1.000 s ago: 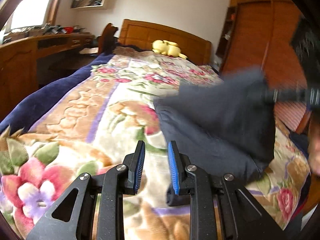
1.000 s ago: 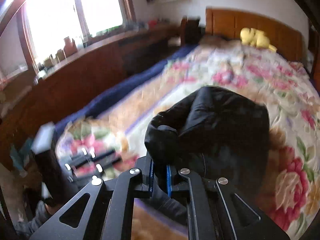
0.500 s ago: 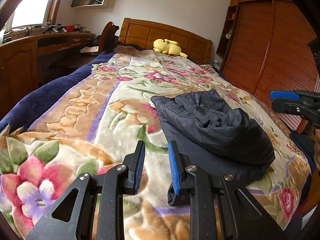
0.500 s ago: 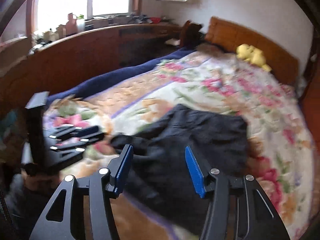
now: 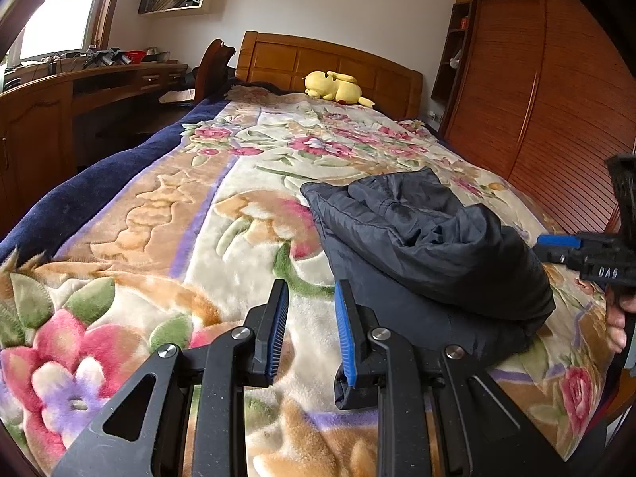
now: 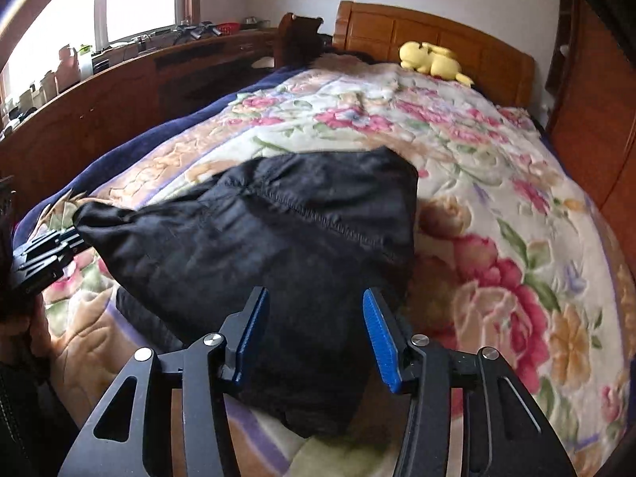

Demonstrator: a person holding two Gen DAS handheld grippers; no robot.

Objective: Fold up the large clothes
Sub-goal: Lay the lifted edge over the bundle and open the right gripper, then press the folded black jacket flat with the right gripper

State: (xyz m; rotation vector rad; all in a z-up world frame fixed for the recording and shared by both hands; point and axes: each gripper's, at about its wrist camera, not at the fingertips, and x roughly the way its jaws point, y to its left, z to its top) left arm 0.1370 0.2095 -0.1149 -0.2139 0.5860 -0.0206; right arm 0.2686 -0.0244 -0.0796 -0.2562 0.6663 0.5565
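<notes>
Released a second ago, the dark padded jacket (image 6: 278, 262) now lies folded on the floral blanket (image 5: 159, 238). Right gripper (image 6: 316, 334) hovers spread above it; left gripper (image 5: 310, 330) is parted, holding nothing.

i see a floral blanket (image 5: 246, 214) filling the frame, a yellow plush toy (image 5: 336, 86) top centre, and a wooden wardrobe (image 5: 556, 91) at right.

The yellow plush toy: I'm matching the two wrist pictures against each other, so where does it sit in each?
Left wrist view: the yellow plush toy lies upper centre, at the head of the bed against the wooden headboard.
Right wrist view: the same toy lies upper right of centre, again at the headboard.
Shared landmark: the dark folded garment on the floral blanket.
</notes>
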